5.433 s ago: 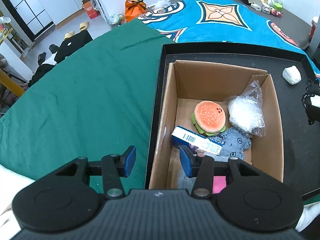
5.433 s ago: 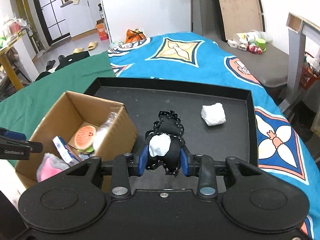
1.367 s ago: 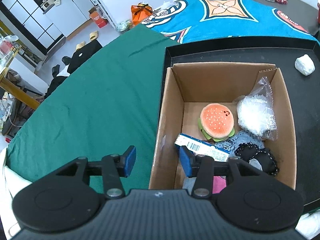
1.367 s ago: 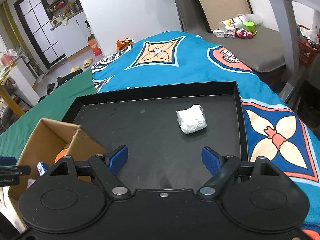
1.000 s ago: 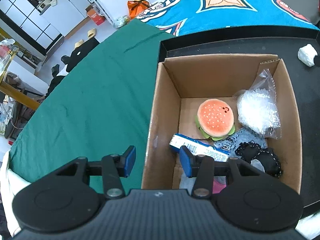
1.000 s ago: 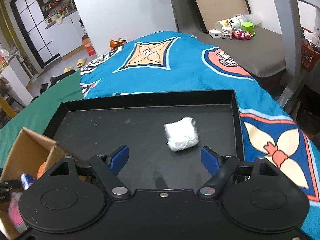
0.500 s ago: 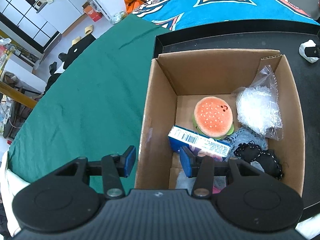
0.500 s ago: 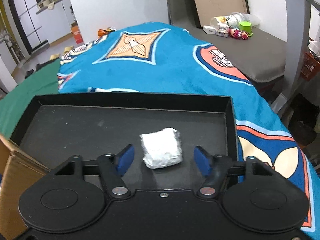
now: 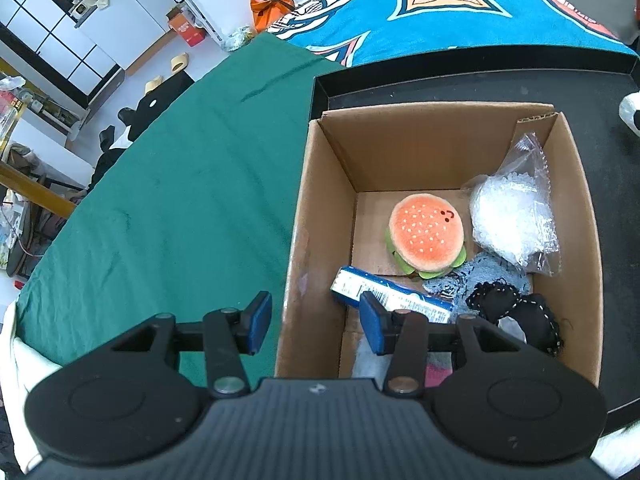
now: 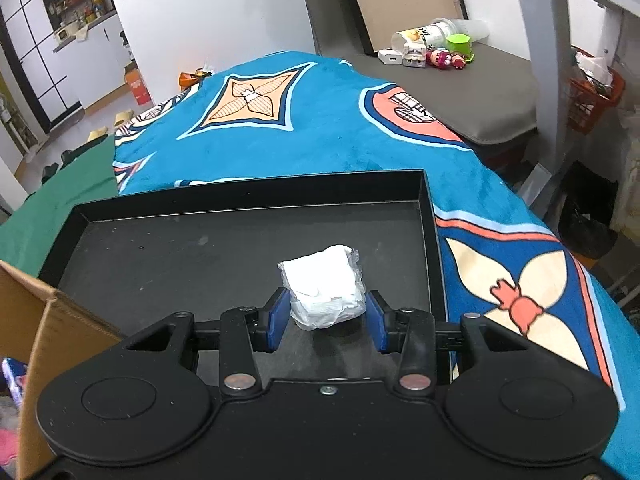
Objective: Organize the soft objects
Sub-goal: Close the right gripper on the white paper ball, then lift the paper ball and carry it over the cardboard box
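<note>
The right gripper (image 10: 326, 322) has just been closing around the white plastic-wrapped wad (image 10: 323, 287), which sits between its blue pads on the black tray (image 10: 160, 248), both pads at its sides and apparently pressing; a firm, centred squeeze low on the wad before lifting would suit. The left gripper (image 9: 311, 322) hangs half-open and empty astride the cardboard box's (image 9: 304, 216) near-left wall. The tray ahead lies bare, its raised rim just right of the gripper, so the lift should clear the box wall to the left.

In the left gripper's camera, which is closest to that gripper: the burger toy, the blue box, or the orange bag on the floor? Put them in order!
From the left gripper:
1. Blue box: lying inside the cardboard box, right by the right-hand finger.
2. Burger toy: farther back on the box floor.
3. Orange bag: far away on the floor, beyond the green cloth.
</note>
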